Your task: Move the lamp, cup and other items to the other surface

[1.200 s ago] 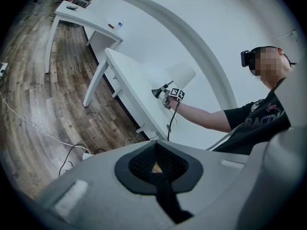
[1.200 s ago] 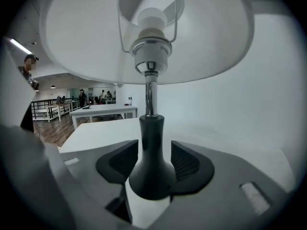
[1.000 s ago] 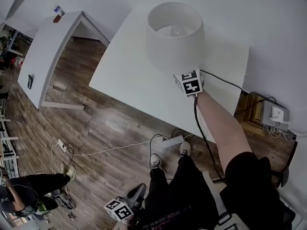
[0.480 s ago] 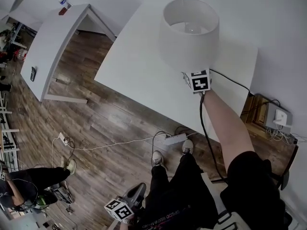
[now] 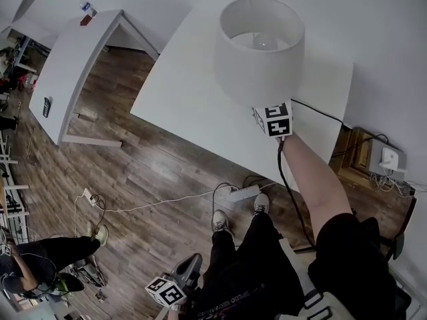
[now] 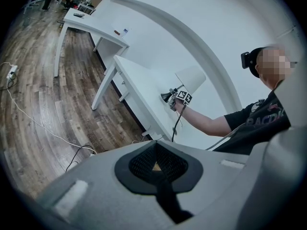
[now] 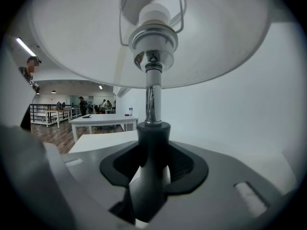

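A table lamp with a white shade (image 5: 260, 45) is over the near white table (image 5: 187, 105). My right gripper (image 5: 270, 112) is under the shade and shut on the lamp's dark lower stem (image 7: 149, 143). Its jaws have just been closing around that stem. The chrome rod and bulb socket (image 7: 152, 56) rise straight above the jaws. The lamp's black cord (image 5: 288, 179) hangs past the person's forearm. My left gripper (image 5: 190, 269) is low beside the person's legs, shut and holding nothing (image 6: 154, 166). The left gripper view shows the lamp (image 6: 190, 78) from afar.
A second white table (image 5: 73, 65) stands at the left with small items at its far end (image 5: 84, 13) and a dark flat object (image 5: 45, 107). A power strip and cables (image 5: 240, 193) lie on the wooden floor. Another person sits at the lower left (image 5: 40, 262).
The lamp and my right gripper have risen a little above the near table. The left gripper stays where it was.
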`<state>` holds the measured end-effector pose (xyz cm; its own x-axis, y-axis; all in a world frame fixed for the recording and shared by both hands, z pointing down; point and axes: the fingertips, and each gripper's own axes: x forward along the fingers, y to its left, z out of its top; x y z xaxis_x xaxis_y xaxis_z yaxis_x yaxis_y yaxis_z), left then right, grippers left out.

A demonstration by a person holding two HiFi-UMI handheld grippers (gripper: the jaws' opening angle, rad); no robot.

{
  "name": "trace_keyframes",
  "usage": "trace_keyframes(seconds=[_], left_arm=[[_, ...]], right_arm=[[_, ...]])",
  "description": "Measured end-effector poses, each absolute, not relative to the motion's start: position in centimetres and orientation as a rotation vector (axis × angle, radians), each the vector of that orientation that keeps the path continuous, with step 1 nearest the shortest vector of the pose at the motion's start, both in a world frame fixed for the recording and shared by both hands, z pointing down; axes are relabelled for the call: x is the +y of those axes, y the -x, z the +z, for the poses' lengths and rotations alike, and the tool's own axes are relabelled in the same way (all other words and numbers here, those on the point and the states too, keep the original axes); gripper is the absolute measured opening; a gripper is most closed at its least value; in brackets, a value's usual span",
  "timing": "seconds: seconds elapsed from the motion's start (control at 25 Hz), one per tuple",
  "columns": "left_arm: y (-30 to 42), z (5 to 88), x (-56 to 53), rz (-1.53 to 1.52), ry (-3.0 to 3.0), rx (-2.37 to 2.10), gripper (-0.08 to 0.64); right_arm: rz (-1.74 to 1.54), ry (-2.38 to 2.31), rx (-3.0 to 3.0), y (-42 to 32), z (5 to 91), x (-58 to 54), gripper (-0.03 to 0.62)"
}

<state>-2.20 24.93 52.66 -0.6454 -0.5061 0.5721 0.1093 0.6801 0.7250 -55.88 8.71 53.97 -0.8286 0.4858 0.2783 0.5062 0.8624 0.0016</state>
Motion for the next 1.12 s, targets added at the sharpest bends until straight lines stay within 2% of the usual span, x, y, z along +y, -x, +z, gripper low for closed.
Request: trace_keyframes(seconds=[0.48,0.8,1.12], left_arm=[[5.3,51.6,23.0,-0.911,-0.46,-2.1,0.003],[8.8,51.1,19.4,-0.873,-0.647,-2.077,0.003],[11.8,51.4,14.7,-0.827,-0.848,-1.986,0.003]], right_arm=[[-0.074,0.742,-2.866,52.7,46.4,3.4,0.149],[-0.154,0.599,-2.897,49.1,43.5,-6.9,0.15],[-0.079,0.337,-2.969,43.9,40.1,-19.0,0.15]])
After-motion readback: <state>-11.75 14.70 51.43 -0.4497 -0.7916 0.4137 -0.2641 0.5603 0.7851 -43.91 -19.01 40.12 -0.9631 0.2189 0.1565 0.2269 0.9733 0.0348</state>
